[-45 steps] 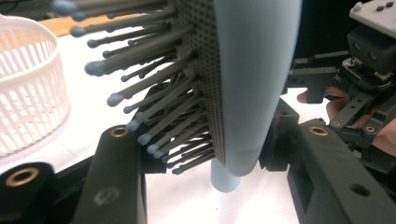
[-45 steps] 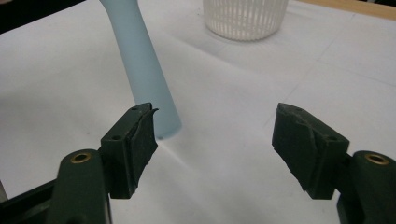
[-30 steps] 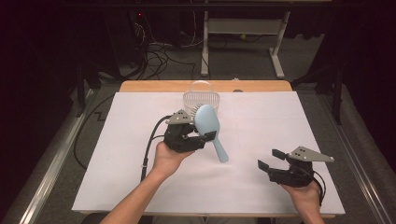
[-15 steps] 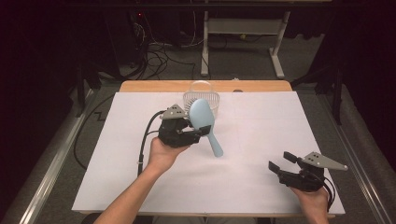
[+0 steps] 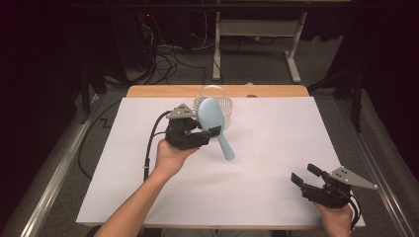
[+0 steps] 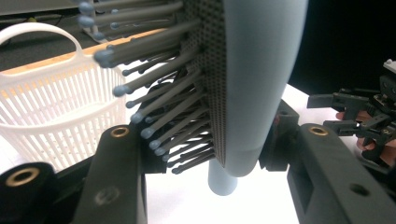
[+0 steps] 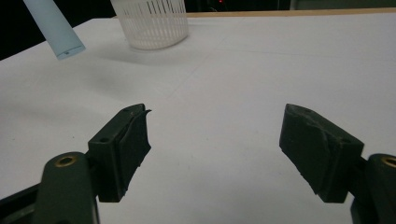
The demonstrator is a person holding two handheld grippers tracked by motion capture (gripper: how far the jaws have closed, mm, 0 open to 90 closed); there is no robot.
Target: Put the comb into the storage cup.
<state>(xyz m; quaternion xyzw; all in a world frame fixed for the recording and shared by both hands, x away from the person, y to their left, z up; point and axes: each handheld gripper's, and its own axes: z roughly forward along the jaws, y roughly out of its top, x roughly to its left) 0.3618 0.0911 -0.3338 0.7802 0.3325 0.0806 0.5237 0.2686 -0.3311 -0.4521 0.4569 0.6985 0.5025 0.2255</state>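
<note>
At frame centre we see the left gripper [image 5: 211, 131] clamping a light blue hairbrush [image 5: 211, 116] by its head, just before the white basket [image 5: 221, 104]. At lower right, our right gripper [image 5: 306, 175] gapes wide, holding nothing.

Worktop [image 5: 276, 168] covered with white sheet; white plastic basket [image 5: 225, 104] stands at far edge, wood strip behind.

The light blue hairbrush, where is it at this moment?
In the high view the hairbrush is left of centre, held off the table in the left tongs, head up and just in front of the white basket, handle slanting down to the right.
</note>
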